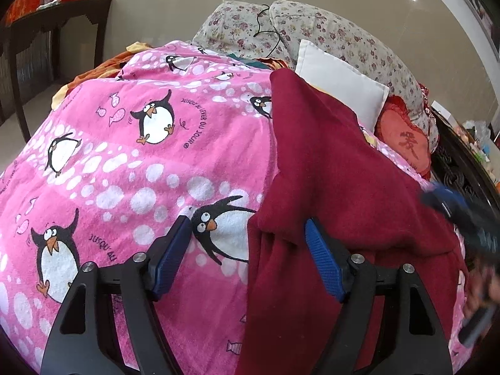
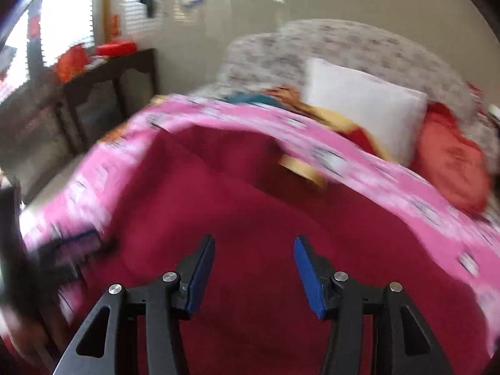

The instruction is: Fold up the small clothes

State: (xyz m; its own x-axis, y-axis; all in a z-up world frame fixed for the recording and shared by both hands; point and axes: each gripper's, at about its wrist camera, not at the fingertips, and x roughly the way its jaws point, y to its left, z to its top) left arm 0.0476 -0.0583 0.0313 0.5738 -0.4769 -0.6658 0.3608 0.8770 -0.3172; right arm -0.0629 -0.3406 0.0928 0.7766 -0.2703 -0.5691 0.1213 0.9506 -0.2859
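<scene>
The dark red garment (image 1: 337, 168) lies spread on a pink penguin-print towel (image 1: 131, 156) covering the bed, directly under and ahead of both grippers. The left gripper (image 1: 248, 228) stands with jaws spread, the garment's left edge between its pads, nothing pinched. The right gripper (image 2: 253, 243) (its view is blurred) hangs over the garment's middle, jaws apart and empty. A white pillow (image 1: 340, 84) sits beyond.

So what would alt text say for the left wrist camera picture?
A dark red garment lies on a pink penguin-print towel, its left edge between the open left gripper fingers. A white pillow and floral cushions lie behind.
</scene>
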